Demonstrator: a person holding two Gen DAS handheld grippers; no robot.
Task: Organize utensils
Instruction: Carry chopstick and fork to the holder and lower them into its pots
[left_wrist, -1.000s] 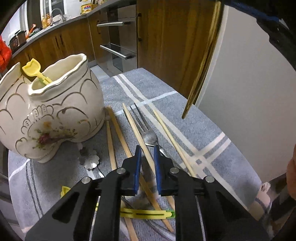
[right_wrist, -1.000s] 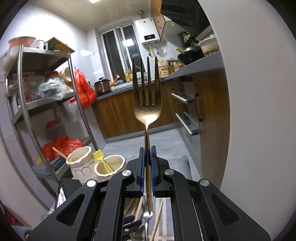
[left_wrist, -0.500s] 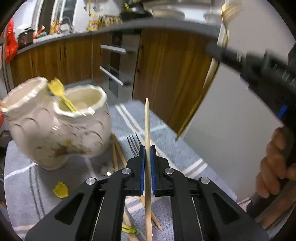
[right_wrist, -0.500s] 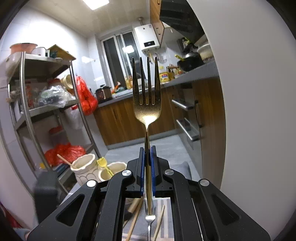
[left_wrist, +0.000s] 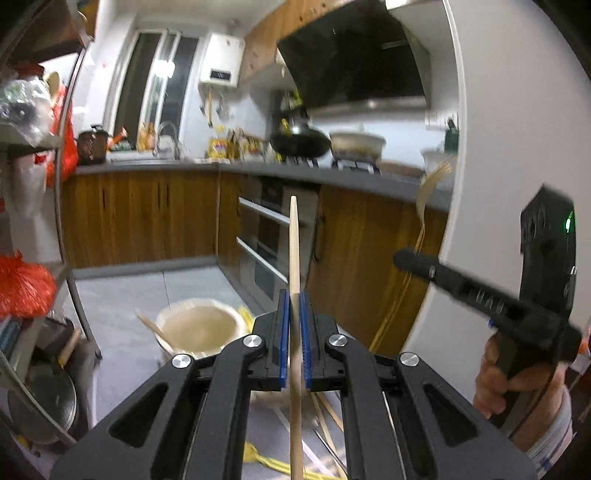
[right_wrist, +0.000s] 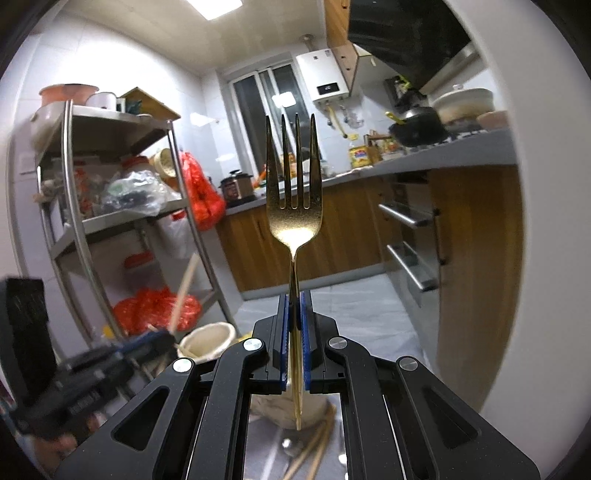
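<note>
- In the left wrist view, on the left we see a metal shelf rack (left_wrist: 68, 206) with red bags on it.
- Low down, a cream holder (left_wrist: 201, 326) sits just left of our left gripper, and one stick leans inside it.
- In the middle, our left gripper (left_wrist: 294, 302) has its blue pads squeezed on a wooden chopstick (left_wrist: 294, 243). The chopstick stands almost straight up and is off the table.
- Under the gripper, more chopsticks (left_wrist: 327, 406) and a yellow utensil (left_wrist: 266, 459) lie on the grey cloth (left_wrist: 258, 424).
- On the right, a hand (left_wrist: 496, 373) holds our other gripper.
- In the right wrist view, our right gripper (right_wrist: 294, 314) pinches the handle of a gold fork (right_wrist: 294, 206). The fork points up, held in the air above the table.
</note>
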